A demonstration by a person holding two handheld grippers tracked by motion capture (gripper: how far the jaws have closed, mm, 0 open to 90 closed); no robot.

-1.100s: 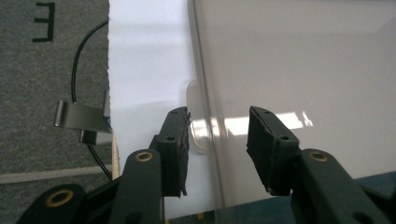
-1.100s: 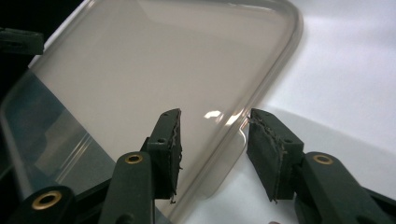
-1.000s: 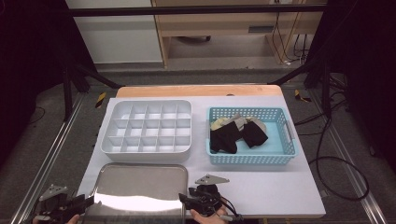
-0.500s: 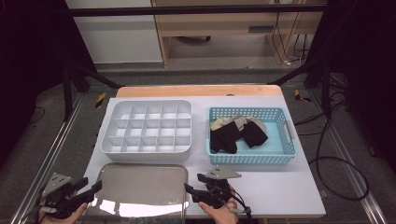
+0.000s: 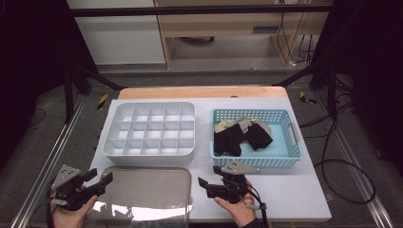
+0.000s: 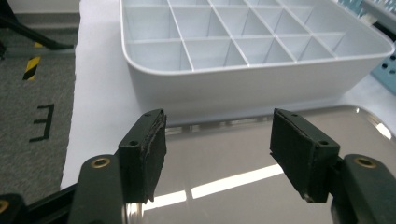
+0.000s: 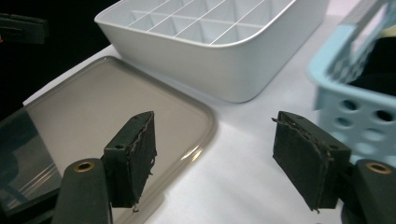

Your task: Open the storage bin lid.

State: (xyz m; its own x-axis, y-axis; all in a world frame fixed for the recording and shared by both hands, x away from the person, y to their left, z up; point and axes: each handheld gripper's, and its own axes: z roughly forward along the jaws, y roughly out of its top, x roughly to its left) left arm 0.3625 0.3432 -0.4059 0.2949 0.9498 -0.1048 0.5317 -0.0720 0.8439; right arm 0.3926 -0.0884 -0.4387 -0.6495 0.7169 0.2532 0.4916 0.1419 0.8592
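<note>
Lid point(image 5: 142, 192) lies btwn L gripper point(image 5: 105, 179) & R gripper point(image 5: 205, 182), jaws just opened, empty.

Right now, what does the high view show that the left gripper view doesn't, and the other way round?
High view: the person's right hand with the right hand-held gripper, jaws open, and dark cloths. Left gripper view: the pads of the left hand-held gripper up close, nothing between them. Both grippers' jaws have just been opening. Shared: white divided tray, shiny flat tray, blue basket, striped floor tape.
</note>
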